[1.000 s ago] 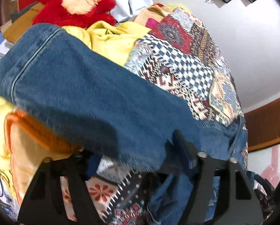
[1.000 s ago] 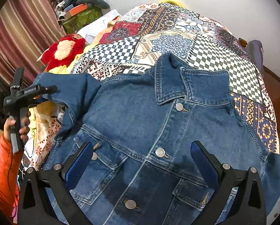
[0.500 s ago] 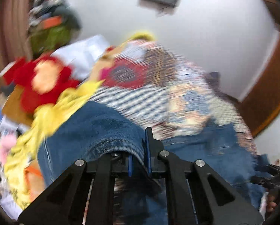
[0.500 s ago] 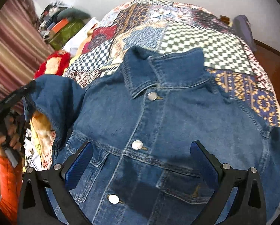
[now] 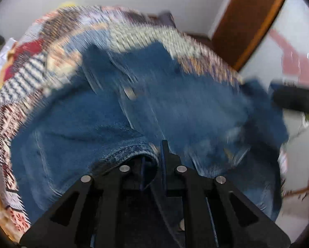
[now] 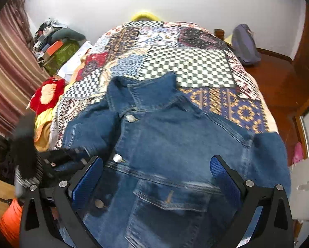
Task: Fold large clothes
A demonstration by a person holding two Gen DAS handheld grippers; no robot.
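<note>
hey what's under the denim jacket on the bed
The jacket lies on a patchwork quilt, which shows around its collar and both shoulders. The quilt directly beneath it is covered, so whether anything else lies under the denim cannot be seen.

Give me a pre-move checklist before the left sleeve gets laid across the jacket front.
1. Left gripper jaws clamped on the sleeve cuff: ok.
2. Right gripper jaws wide open above the denim jacket, nothing between them: ok.
3. Jacket lying front up on the patchwork bedspread, collar toward the far wall: ok.
4. Jacket front smooth where the sleeve would land: cannot tell, the left wrist view is blurred.
5. Right sleeve still spread out to the side, not yet folded: ok.
6. Clear gap between the two grippers: cannot tell.
</note>
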